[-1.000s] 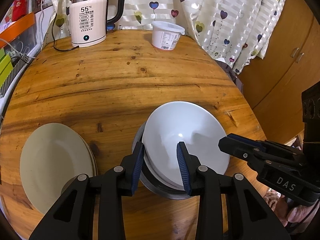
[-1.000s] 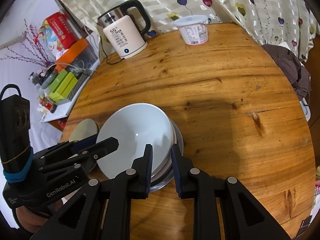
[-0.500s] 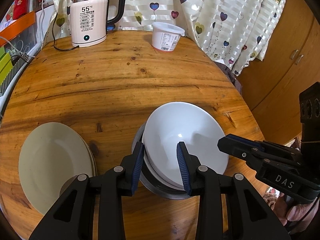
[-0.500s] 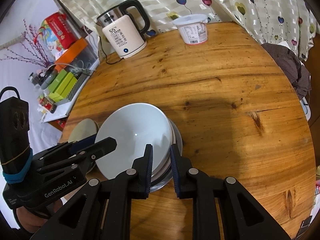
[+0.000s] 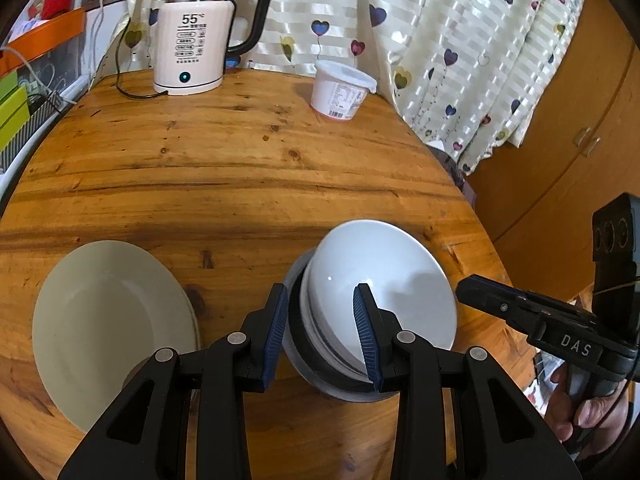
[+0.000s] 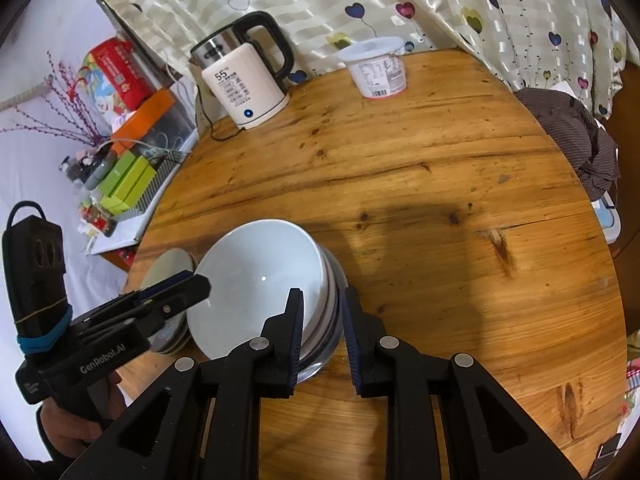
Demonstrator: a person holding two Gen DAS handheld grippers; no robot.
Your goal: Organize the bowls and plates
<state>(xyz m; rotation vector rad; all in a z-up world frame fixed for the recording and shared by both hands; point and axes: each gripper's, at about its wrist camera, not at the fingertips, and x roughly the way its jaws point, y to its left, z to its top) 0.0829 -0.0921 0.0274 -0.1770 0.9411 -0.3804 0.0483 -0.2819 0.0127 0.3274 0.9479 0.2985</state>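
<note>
A white bowl (image 5: 384,276) sits on top of a stack of nested bowls with a metal bowl at the bottom, on the round wooden table (image 5: 240,168). My left gripper (image 5: 322,332) is open, its jaws astride the stack's near-left rim. A stack of cream plates (image 5: 108,320) lies to the left. In the right wrist view the bowl stack (image 6: 260,280) is ahead and my right gripper (image 6: 322,332) is open, its jaws astride the stack's right rim. The plates (image 6: 168,268) show behind the left gripper.
An electric kettle (image 5: 196,36) with a cord and a white lidded tub (image 5: 340,90) stand at the table's far edge by the curtain. A shelf with boxes (image 6: 128,176) is left of the table. Dark cloth (image 6: 576,136) lies off the right edge.
The right gripper's jaws have opened a little wider around the bowl rim. Both grippers have shifted slightly; the bowls and plates stay where they were.
</note>
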